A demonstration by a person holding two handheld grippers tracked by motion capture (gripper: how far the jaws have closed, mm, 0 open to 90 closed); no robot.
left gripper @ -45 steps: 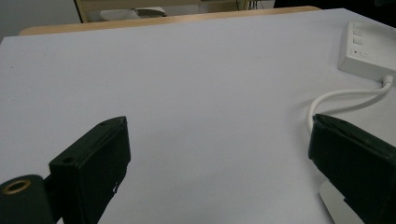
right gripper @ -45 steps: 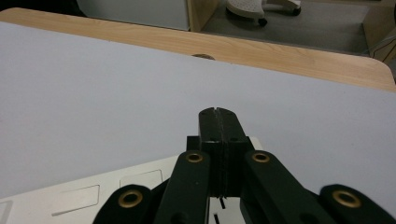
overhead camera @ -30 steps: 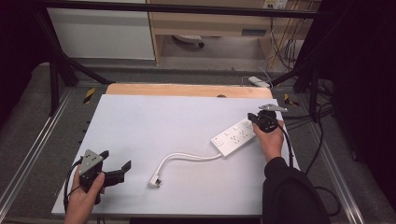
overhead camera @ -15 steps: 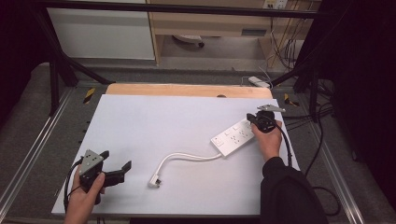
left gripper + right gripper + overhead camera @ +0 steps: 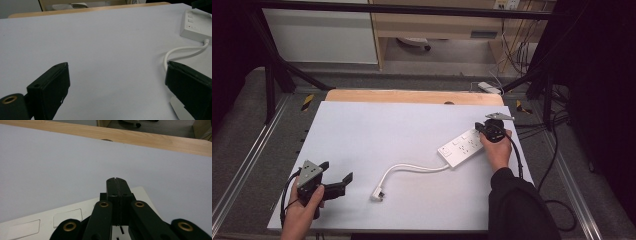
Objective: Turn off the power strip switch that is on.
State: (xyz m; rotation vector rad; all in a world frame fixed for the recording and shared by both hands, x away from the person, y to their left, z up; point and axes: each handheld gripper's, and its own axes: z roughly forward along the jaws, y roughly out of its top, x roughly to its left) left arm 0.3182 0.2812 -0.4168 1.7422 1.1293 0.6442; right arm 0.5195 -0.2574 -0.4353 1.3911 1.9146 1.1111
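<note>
The white power strip (image 5: 464, 147) lies on the right side of the table (image 5: 377, 135), its cord curving to the plug (image 5: 378, 193) near the middle. The right tool (image 5: 486, 131), jaws pressed together with nothing between, rests over the strip's far end; the left tool (image 5: 343, 183) gapes empty near the front-left corner. Pressing off-centre could skid or tip the strip, dragging the loose cord.

One white power strip (image 5: 464, 147), one white cord (image 5: 414, 169) ending in one plug (image 5: 377, 194), two handheld grippers, left gripper (image 5: 343, 182), right gripper (image 5: 480, 128), one white table (image 5: 377, 130)
</note>
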